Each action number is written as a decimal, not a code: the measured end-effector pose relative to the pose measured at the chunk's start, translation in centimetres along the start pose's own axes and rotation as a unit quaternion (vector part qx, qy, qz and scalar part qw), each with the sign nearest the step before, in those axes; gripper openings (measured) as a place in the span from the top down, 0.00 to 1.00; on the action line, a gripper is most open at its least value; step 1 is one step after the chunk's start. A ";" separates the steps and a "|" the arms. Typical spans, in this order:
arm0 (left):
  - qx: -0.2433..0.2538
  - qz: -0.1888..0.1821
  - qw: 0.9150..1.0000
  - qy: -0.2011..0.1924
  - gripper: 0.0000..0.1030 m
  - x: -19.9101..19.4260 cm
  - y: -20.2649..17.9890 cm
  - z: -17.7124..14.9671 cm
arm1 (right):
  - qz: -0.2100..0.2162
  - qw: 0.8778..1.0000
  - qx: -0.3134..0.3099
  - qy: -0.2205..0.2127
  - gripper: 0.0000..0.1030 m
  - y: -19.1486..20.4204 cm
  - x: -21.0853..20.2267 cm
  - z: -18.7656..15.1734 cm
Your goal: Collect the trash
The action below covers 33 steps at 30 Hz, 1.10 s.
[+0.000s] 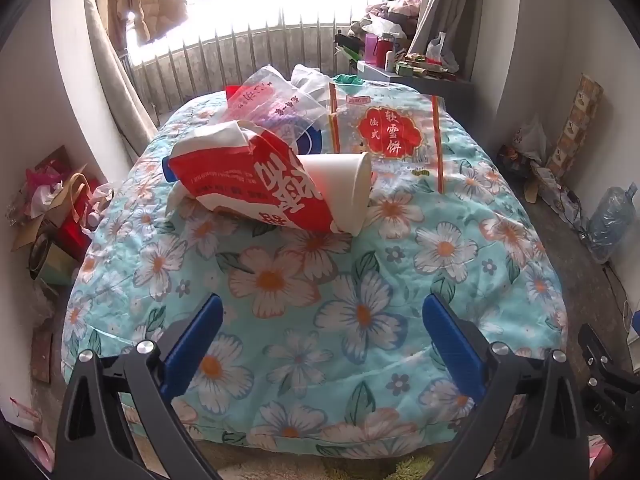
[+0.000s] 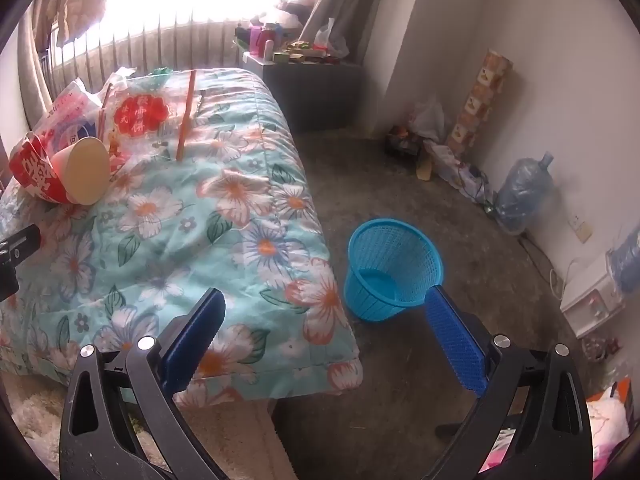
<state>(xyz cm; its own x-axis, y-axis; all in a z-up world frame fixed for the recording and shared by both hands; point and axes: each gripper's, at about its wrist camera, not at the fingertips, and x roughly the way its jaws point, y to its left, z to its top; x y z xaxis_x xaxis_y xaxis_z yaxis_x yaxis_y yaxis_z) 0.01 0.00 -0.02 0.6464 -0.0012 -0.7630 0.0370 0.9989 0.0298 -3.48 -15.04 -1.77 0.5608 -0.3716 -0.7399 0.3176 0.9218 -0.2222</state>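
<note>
Bed [image 1: 360,320]: floral turquoise quilt, trash grouped at its far half.
Red-and-white bag [image 1: 248,176]: crumpled, touching paper cup [image 1: 344,192] lying on its side.
Clear snack bags [image 1: 388,132]: behind the cup.
Blue mesh basket [image 2: 394,268]: upright on grey floor [image 2: 400,184], just beside the bed.
Left gripper [image 1: 322,320], right gripper [image 2: 324,312]: jaws wide apart, holding nothing.

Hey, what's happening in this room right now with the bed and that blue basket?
A person holds two sets of tongs over a flowered quilt, tidying up trash. Both the left tongs and right tongs are open and empty. A paper cup, a red-and-white bag and a clear snack bag lie on the quilt. The blue basket stands on the floor beside the bed, with nothing in it.
</note>
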 end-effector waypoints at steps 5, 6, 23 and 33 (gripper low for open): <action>-0.002 -0.001 1.000 -0.001 0.05 0.0 0.0 0.0 | -0.001 1.000 0.000 -0.003 0.07 0.0 0.0 0.1; -0.003 -0.001 1.000 -0.002 0.05 0.0 0.0 0.0 | -0.001 1.000 0.000 -0.003 0.07 0.1 0.0 0.1; 0.007 -0.021 1.000 -0.013 0.05 -1.0 -1.4 0.7 | -0.012 1.000 0.001 -0.010 0.07 -0.2 -1.0 0.9; 0.011 -0.028 0.999 -0.018 0.05 -1.4 -1.9 0.8 | -0.022 1.000 0.002 -0.016 0.07 -0.9 -1.6 1.1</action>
<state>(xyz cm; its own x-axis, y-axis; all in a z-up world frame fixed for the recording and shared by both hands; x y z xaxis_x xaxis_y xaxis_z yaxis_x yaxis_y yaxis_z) -0.32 -1.92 1.50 0.6694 -0.0599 -0.7405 0.0916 0.9958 0.0023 -3.79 -15.36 0.35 0.5705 -0.4146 -0.7090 0.3458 0.9043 -0.2505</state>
